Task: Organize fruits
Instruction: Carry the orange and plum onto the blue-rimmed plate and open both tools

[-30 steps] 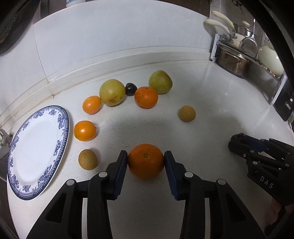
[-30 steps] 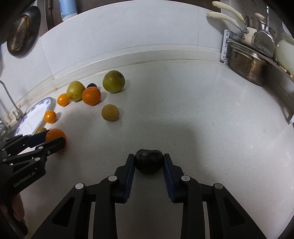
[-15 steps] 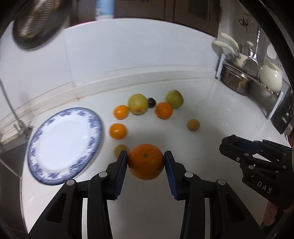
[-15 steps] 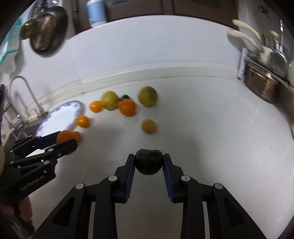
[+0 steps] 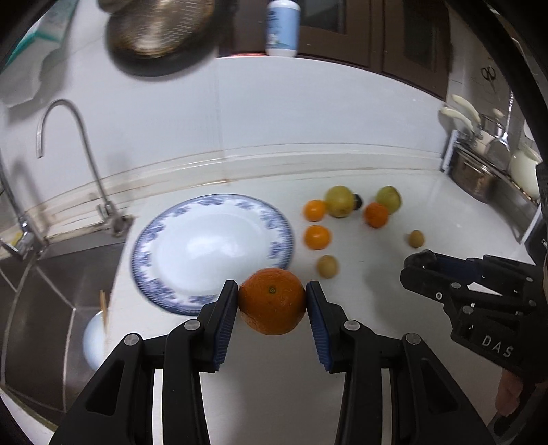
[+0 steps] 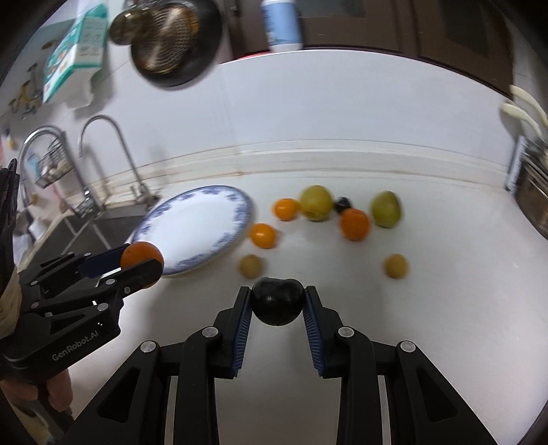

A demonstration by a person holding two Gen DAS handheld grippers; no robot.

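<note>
My left gripper [image 5: 272, 301] is shut on a large orange [image 5: 272, 300], held above the counter just in front of the near rim of a blue-patterned white plate [image 5: 212, 246]. My right gripper [image 6: 277, 301] is shut on a dark plum [image 6: 276, 301], raised over the counter to the right of the plate [image 6: 195, 226]. Several loose fruits lie beyond: two small oranges [image 5: 317, 237], a bigger orange [image 5: 376, 214], two yellow-green pears [image 5: 339, 206], another dark plum [image 5: 357, 201] and two brown kiwis [image 5: 327, 266]. In the right wrist view the left gripper [image 6: 142, 260] shows with its orange.
A steel sink [image 5: 51, 301] with a tap [image 5: 65, 137] lies left of the plate; a white bowl [image 5: 96, 339] sits in it. A rack with pots [image 5: 486, 164] stands at the far right. A pan [image 5: 161, 34] and a bottle [image 5: 282, 27] are on the wall.
Both grippers have lifted their fruits and swung left toward the plate. The plate now sits near the middle of the left wrist view, and the sink and tap have come into sight.
</note>
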